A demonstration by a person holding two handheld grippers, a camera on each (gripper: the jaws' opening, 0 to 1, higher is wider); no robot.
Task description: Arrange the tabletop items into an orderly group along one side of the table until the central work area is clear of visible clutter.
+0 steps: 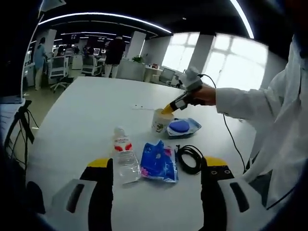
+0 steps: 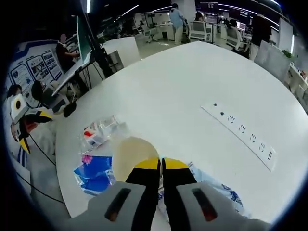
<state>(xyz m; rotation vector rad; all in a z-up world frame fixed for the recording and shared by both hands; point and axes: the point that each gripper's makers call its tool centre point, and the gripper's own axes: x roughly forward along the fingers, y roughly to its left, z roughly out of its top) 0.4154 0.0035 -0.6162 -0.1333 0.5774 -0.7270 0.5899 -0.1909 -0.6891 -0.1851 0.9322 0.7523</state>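
Note:
My left gripper (image 1: 156,163) stands open, its jaws wide apart near the table's front edge. Just ahead of it lie a clear plastic bottle (image 1: 124,159) with a red label, a blue packet (image 1: 159,161) and a coiled black cable (image 1: 190,158). Behind them stands a pale paper cup (image 1: 161,120), next to a blue-and-white wipes pack (image 1: 183,126). My right gripper (image 1: 169,108), held in a white-sleeved hand, reaches down to the cup's rim. In the right gripper view the jaws of that gripper (image 2: 161,166) are closed on the rim of the cup (image 2: 132,154).
The big white table (image 2: 183,86) stretches far beyond the items. A white power strip (image 2: 240,132) lies flat on it toward the right. The bottle (image 2: 98,130) and blue packet (image 2: 94,175) sit near the table edge. Office chairs and people stand in the distance.

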